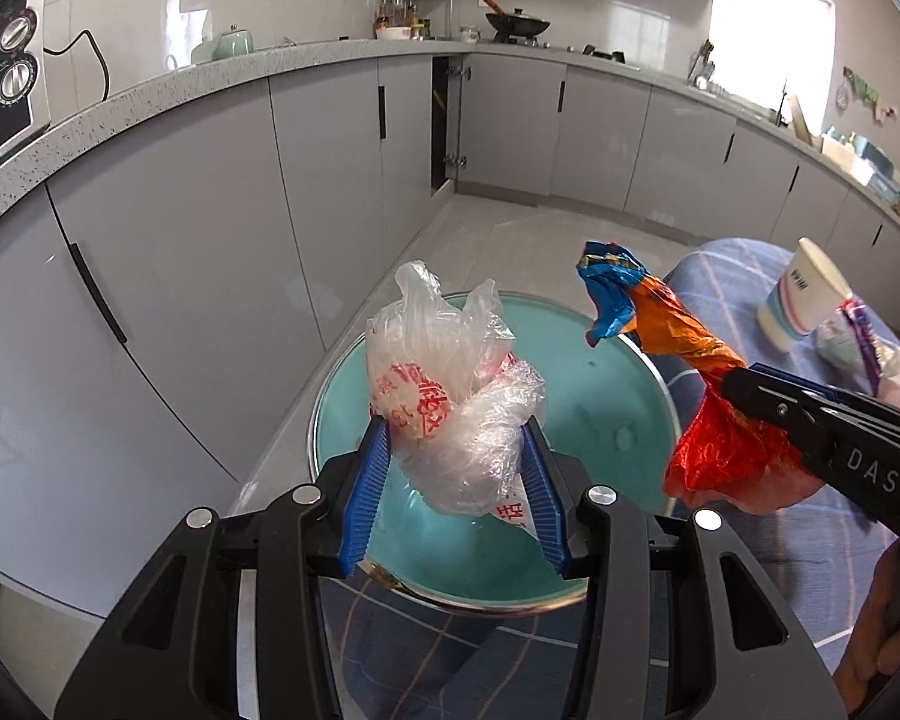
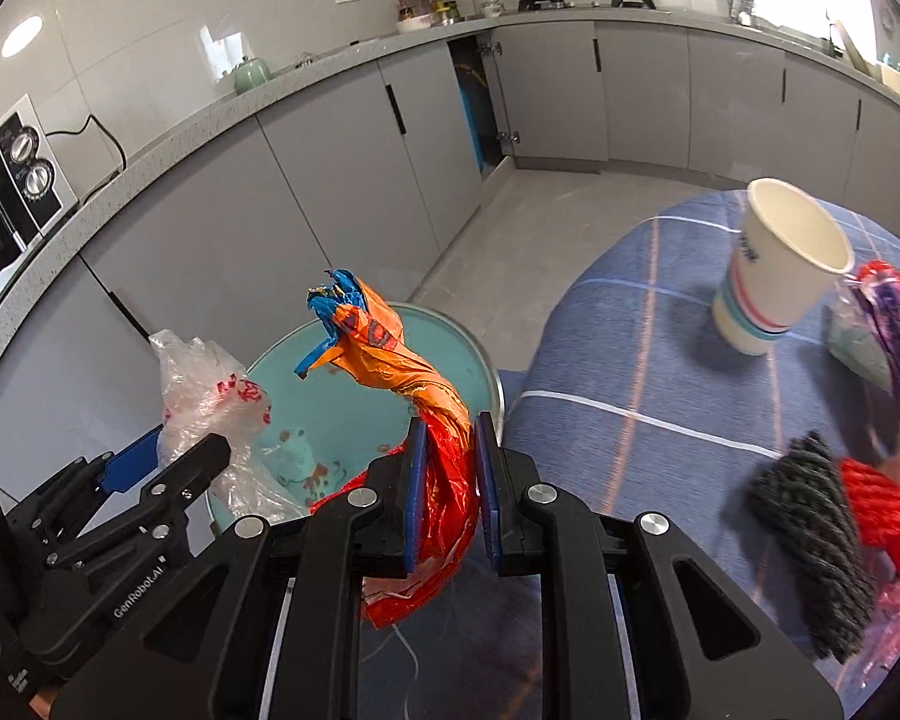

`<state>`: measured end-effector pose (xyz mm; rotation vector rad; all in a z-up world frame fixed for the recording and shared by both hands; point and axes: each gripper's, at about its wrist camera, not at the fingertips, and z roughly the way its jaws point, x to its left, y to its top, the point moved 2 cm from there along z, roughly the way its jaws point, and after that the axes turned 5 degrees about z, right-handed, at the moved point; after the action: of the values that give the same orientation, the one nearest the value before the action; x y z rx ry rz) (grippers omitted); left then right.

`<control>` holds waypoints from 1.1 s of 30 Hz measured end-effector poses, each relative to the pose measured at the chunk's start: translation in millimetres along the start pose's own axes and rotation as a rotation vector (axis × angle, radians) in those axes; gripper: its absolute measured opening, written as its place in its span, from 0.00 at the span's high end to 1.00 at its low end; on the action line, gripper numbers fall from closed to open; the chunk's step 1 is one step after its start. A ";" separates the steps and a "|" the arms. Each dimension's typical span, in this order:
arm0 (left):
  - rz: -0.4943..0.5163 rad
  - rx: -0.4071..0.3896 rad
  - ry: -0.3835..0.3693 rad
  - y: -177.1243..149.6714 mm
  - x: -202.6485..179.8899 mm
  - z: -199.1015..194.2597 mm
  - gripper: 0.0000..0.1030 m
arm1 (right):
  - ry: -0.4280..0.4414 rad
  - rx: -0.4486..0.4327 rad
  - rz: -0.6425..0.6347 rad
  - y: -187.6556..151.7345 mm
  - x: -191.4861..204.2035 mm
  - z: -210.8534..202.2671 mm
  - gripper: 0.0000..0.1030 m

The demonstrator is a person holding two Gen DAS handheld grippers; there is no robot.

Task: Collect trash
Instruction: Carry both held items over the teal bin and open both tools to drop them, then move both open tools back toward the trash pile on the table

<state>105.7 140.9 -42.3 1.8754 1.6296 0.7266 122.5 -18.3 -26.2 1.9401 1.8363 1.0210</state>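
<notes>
My left gripper (image 1: 456,444) is shut on a crumpled clear plastic bag (image 1: 450,384) with red print and holds it above the round teal bin (image 1: 618,384) beside the table. My right gripper (image 2: 447,438) is shut on a twisted orange, red and blue wrapper (image 2: 402,360), held over the bin's (image 2: 468,360) right rim. The wrapper (image 1: 690,360) and right gripper (image 1: 744,384) also show in the left wrist view. The left gripper (image 2: 168,450) with the clear bag (image 2: 210,408) shows at the left of the right wrist view.
A table with a blue checked cloth (image 2: 660,372) holds a paper cup (image 2: 774,264), a purple and clear wrapper (image 2: 882,324), and grey and red knitted mesh (image 2: 822,534). Grey kitchen cabinets (image 1: 210,228) stand close on the left. A microwave (image 2: 6,192) sits on the counter.
</notes>
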 end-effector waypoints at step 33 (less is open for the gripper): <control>-0.007 0.056 0.035 -5.6 32.9 34.8 0.17 | -0.139 0.005 -0.035 6.9 18.0 42.4 0.45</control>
<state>130.5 172.3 -69.3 1.9046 1.6938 0.7223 154.3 8.9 -46.5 1.9228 1.7912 0.8498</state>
